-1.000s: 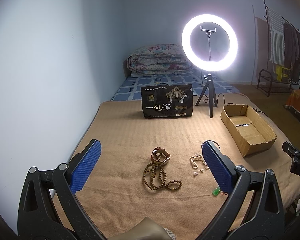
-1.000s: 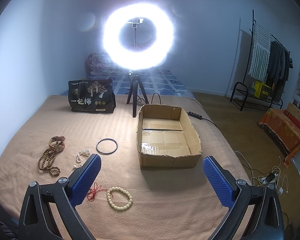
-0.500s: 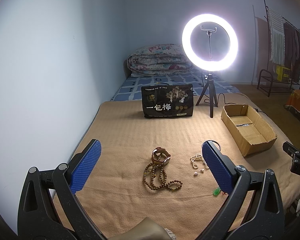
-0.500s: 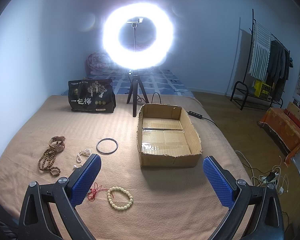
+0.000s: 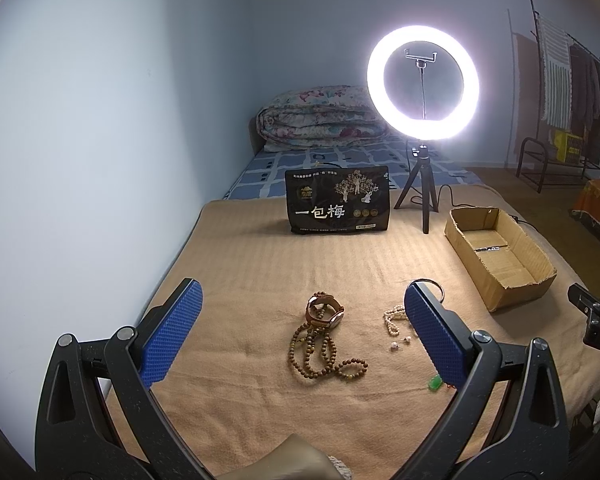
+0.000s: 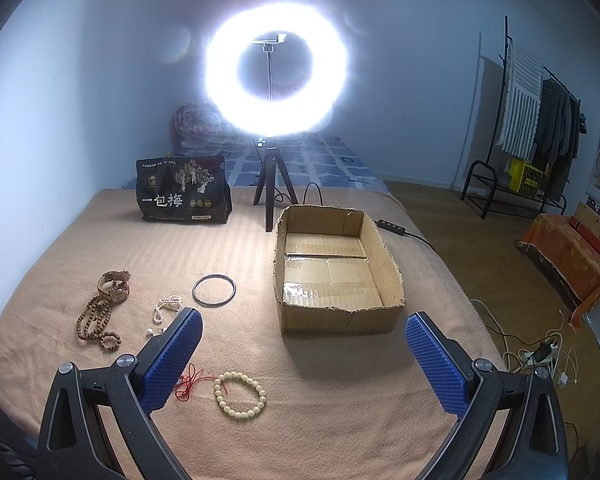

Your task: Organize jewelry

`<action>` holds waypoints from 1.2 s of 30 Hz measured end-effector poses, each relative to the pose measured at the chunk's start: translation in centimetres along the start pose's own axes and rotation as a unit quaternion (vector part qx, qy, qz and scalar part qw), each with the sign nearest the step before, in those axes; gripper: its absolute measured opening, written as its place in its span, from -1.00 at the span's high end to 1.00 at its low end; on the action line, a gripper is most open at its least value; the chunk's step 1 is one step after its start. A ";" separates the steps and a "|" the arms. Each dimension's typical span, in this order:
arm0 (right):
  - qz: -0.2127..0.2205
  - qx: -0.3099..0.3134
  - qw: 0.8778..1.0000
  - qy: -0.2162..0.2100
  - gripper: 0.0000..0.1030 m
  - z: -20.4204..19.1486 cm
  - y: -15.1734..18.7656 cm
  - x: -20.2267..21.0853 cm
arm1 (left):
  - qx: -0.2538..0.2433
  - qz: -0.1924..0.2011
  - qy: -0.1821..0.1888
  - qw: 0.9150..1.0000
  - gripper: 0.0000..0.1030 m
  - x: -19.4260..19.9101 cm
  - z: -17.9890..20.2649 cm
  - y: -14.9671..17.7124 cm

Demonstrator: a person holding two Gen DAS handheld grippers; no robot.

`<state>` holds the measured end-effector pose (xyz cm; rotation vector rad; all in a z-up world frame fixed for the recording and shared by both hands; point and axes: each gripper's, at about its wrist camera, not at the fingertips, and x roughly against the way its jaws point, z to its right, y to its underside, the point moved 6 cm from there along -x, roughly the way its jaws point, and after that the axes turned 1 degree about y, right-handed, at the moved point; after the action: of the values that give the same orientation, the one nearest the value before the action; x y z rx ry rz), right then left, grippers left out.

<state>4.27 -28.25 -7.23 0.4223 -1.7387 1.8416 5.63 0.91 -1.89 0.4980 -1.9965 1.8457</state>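
Jewelry lies loose on the tan blanket (image 5: 260, 264). A brown bead necklace (image 5: 320, 356) and a brown watch (image 5: 325, 311) lie between the fingers of my left gripper (image 5: 300, 330), which is open and empty above them. A pearl strand (image 5: 394, 318), a dark bangle (image 6: 214, 289), a cream bead bracelet (image 6: 240, 395), a red cord (image 6: 190, 382) and a green pendant (image 5: 435, 382) lie nearby. The empty cardboard box (image 6: 336, 268) sits ahead of my right gripper (image 6: 300, 356), which is open and empty.
A lit ring light on a tripod (image 6: 274, 80) and a black snack bag (image 5: 338, 205) stand at the back of the blanket. The wall runs along the left. A folded quilt (image 5: 320, 118) lies beyond. A clothes rack (image 6: 540, 120) and floor cables (image 6: 540, 352) are on the right.
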 end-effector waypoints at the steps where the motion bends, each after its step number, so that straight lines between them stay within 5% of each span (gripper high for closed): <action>1: 0.000 0.000 1.000 0.000 -0.99 0.0 0.0 0.0 | 0.001 0.000 0.000 1.000 -0.99 -0.3 -0.2 0.3; 17: -0.005 0.002 1.000 0.001 -0.99 0.2 0.5 -0.2 | 0.001 -0.009 -0.008 1.000 -0.99 -0.7 -0.4 1.1; 25: -0.017 0.002 0.999 -0.028 -0.99 0.2 1.1 -1.3 | -0.007 -0.046 -0.006 0.999 -0.99 -2.8 -0.9 2.5; 34: -0.056 0.036 0.997 -0.041 -0.99 -0.4 2.9 -3.8 | 0.045 -0.103 -0.010 0.994 -0.99 -5.8 -4.6 4.3; 36: -0.059 0.047 0.996 -0.047 -0.99 -0.8 3.1 -4.0 | 0.050 -0.113 -0.010 0.992 -0.87 -6.6 -5.0 4.6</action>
<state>5.70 -28.20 -12.10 0.6448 -1.6552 1.8490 9.24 6.26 -8.77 0.7425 -1.7838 1.8121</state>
